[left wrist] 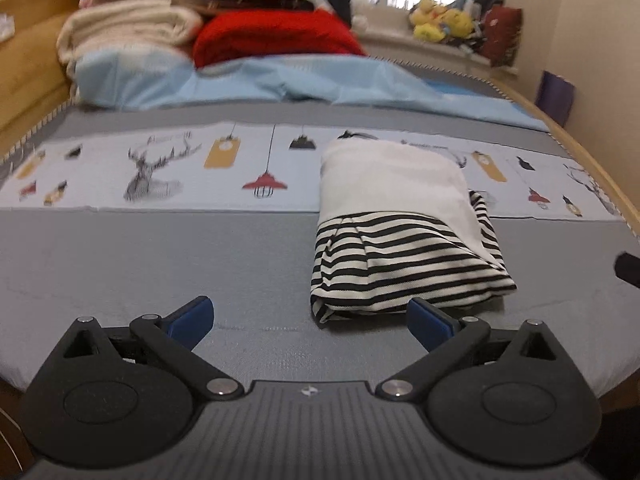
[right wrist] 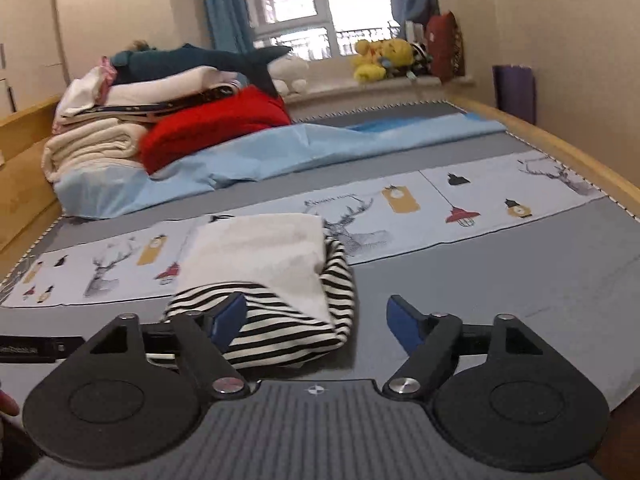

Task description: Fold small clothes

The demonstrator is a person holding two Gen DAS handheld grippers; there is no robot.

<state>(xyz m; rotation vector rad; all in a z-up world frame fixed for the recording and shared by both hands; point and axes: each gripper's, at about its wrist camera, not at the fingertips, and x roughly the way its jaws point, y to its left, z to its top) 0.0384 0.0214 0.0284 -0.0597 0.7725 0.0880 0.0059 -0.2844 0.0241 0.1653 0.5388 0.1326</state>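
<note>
Black-and-white striped cloth, folded into a compact bundle with a plain white panel on top, is lying on the grey bed, its far end overlapping the printed band of deer and lamps.

The left hand-held gripper is angling down toward the bed, its blue-padded fingers standing wide apart with nothing between them. From this wrist view the garment is sitting at about one o'clock, its near striped corner just beyond the right-side pad and not pinched by it.

The right hand-held gripper is tilting down more gently, its jaws likewise spread wide and gripping nothing. Here the garment is lying at about eleven o'clock, its near edge partly behind the left-side pad; whether pad and cloth are touching cannot be told.

At twelve o'clock, well apart, a stack of folded bedding is resting near the headboard.
</note>
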